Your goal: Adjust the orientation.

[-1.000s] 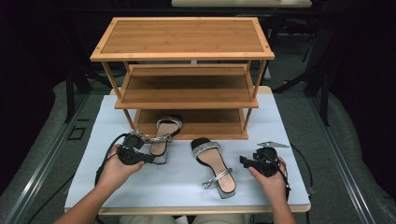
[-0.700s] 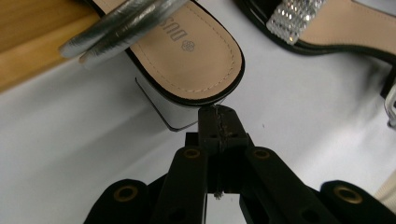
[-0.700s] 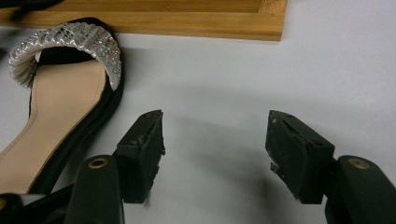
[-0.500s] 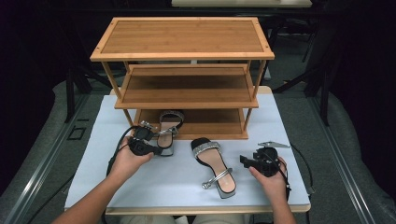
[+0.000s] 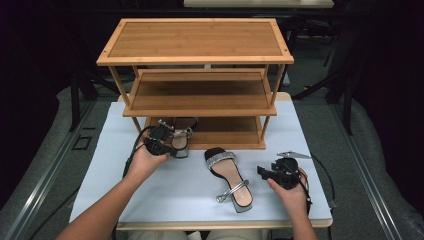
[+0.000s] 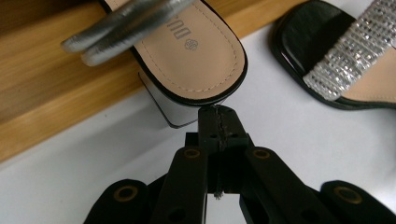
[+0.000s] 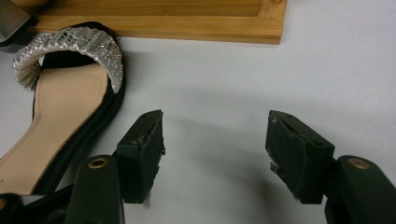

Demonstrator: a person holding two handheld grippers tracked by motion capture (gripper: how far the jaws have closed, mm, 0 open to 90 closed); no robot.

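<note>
Our left gripper (image 6: 218, 116), jaws clenched, pressed the stiff block heel of the sandal (image 6: 191, 51) half on the rack's lowest shelf (image 5: 225, 131); our right gripper (image 7: 215, 154) sat released.

**Hidden and cut-off parts**

In the high view, the front half of the sandal on the bottom shelf (image 5: 180, 134) lies under the middle shelf (image 5: 200, 95) and cannot be seen. The left gripper view crops that sandal's toe end at the top edge, and the lettering on its insole is too blurred to read. The right gripper view cuts off the heel of the other sandal (image 7: 60, 121) at the lower left.
</note>
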